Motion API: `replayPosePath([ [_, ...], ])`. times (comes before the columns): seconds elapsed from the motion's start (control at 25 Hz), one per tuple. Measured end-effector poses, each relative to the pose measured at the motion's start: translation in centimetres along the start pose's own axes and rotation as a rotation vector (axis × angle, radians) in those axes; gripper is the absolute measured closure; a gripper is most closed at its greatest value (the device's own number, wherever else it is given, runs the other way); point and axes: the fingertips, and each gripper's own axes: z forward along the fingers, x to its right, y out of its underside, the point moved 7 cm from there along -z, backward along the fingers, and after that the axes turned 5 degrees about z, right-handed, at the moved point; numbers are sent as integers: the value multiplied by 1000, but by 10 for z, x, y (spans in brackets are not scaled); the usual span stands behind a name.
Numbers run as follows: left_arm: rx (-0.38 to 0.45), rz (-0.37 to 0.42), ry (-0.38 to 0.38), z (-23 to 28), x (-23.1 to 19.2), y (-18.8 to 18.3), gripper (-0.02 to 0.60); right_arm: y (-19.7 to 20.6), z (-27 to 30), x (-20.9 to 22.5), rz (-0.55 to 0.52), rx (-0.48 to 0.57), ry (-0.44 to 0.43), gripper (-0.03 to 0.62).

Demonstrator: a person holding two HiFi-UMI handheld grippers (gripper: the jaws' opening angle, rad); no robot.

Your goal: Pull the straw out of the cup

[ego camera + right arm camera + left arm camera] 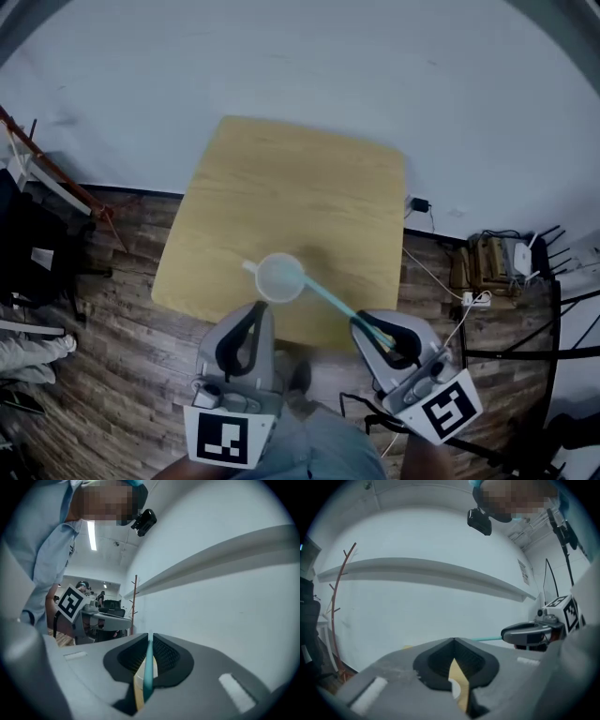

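Observation:
A clear cup (279, 277) with a small handle hangs above the near edge of the wooden table (300, 187). My left gripper (262, 309) comes at it from below and is shut on its near side; a pale sliver of the cup (454, 689) shows between the pads. A teal straw (328, 302) slants from the cup down to the right into my right gripper (364, 325), which is shut on it. The straw (149, 667) runs straight through those closed jaws. From the left gripper view the straw (487, 639) leads to the right gripper (529, 633).
The table stands against a white wall on a wood-plank floor (141, 328). A coat rack (47, 169) is at the left. Cables, a power strip (473, 300) and a box with devices (497, 258) lie at the right, by black metal stands (553, 356).

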Motion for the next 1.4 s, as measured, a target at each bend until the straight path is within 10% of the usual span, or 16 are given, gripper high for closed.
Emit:
replayPosePath([
  [0.56,129,137,-44,-45,21,-38,563,-49,-46,-14,-38,211,129,554],
  [1.4,167,140,85,-14,14,-57,563,-71,-27,-18,-68,218,265,560],
])
